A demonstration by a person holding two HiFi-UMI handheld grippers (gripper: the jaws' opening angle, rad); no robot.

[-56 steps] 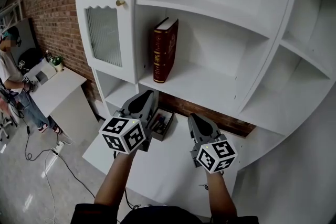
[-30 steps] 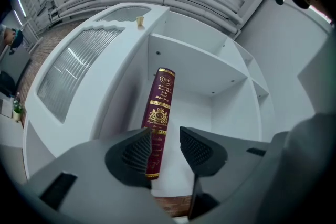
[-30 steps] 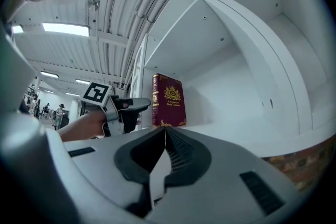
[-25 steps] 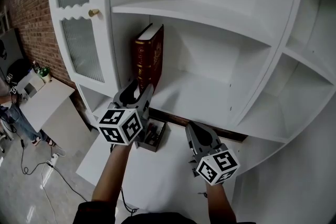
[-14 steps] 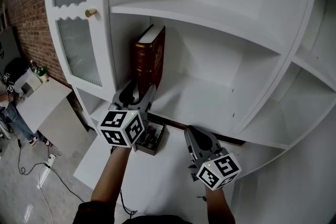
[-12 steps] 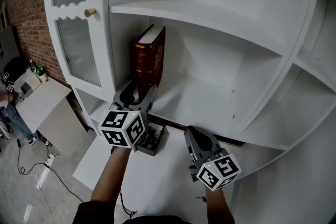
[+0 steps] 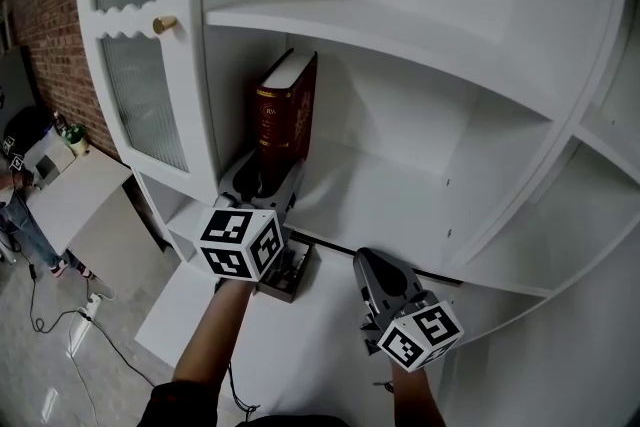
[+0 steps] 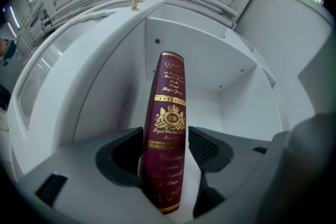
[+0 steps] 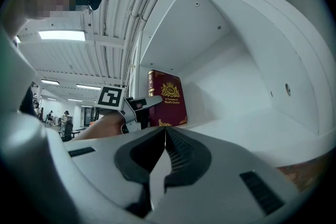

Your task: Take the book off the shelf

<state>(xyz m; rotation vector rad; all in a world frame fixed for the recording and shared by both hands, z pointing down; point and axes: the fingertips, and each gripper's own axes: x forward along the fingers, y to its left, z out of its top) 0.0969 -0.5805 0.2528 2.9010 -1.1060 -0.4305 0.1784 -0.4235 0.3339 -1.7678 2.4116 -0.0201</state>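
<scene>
A dark red book (image 7: 283,107) with gold print stands upright at the left end of the white shelf (image 7: 400,205), against the cabinet's side wall. My left gripper (image 7: 266,177) reaches its lower spine. In the left gripper view the book (image 8: 169,113) stands between the jaws of my left gripper (image 8: 167,136), which have just been opening. A gap shows at the right jaw, so the pads do not press. My right gripper (image 7: 370,262) hangs lower, in front of the shelf edge, shut and empty. The right gripper view shows the book (image 9: 167,99), the left gripper (image 9: 139,106) and the right gripper's (image 9: 165,136) jaws together.
A glass-paned cabinet door with a brass knob (image 7: 165,23) stands left of the book. Below the shelf a small tray (image 7: 290,270) of pens sits on a white counter. A white desk (image 7: 70,185) and a brick wall lie far left. More shelves run to the right.
My left gripper has moved forward to the book, and its jaws now flank the lower spine. The right gripper has stayed where it was.
</scene>
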